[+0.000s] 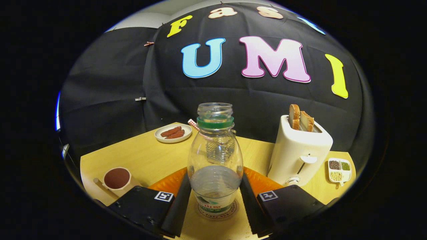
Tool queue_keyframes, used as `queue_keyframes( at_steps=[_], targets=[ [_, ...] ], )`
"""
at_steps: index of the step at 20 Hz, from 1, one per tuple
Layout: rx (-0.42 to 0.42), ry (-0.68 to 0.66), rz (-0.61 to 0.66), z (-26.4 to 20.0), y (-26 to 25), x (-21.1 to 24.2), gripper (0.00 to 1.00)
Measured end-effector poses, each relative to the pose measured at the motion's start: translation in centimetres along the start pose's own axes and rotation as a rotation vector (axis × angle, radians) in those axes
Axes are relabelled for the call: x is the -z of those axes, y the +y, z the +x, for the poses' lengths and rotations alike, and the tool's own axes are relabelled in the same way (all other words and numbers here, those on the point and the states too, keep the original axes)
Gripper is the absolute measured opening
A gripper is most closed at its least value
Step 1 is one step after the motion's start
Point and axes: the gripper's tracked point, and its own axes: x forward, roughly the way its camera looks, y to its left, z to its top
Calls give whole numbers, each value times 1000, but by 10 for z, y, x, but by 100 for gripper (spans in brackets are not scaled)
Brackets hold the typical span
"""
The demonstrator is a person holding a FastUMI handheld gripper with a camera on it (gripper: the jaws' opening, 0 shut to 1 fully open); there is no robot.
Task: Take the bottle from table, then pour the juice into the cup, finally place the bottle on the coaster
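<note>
the bottle [215,160] stood upright on a round printed coaster [217,210] on the wooden tabletop [150,156], right between the two fingers of the claw [215,196]. it was clear plastic, uncapped, with a green ring around its neck and a label low on its body; a shallow amount of pale liquid appeared to sit in its lower part. the fingers lay close along both sides of the bottle, but whether they pressed on it or stood just clear could not be told. a cup [116,179] filled with dark reddish liquid sat off to the left of the fingers. beyond were a small plate of sausages [173,133], a white toaster [302,150] holding bread slices [300,120], and a divided dish of seeds [339,170].
</note>
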Motion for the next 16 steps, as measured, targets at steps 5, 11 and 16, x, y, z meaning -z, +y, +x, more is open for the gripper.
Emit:
queue_keyframes(
  at_steps=[5,11,16],
  targets=[
    [5,4,-16,-1,2,2,79],
    [12,29,0,-13,-2,3,99],
    [13,30,2,-40,-3,-2,99]
  ],
)
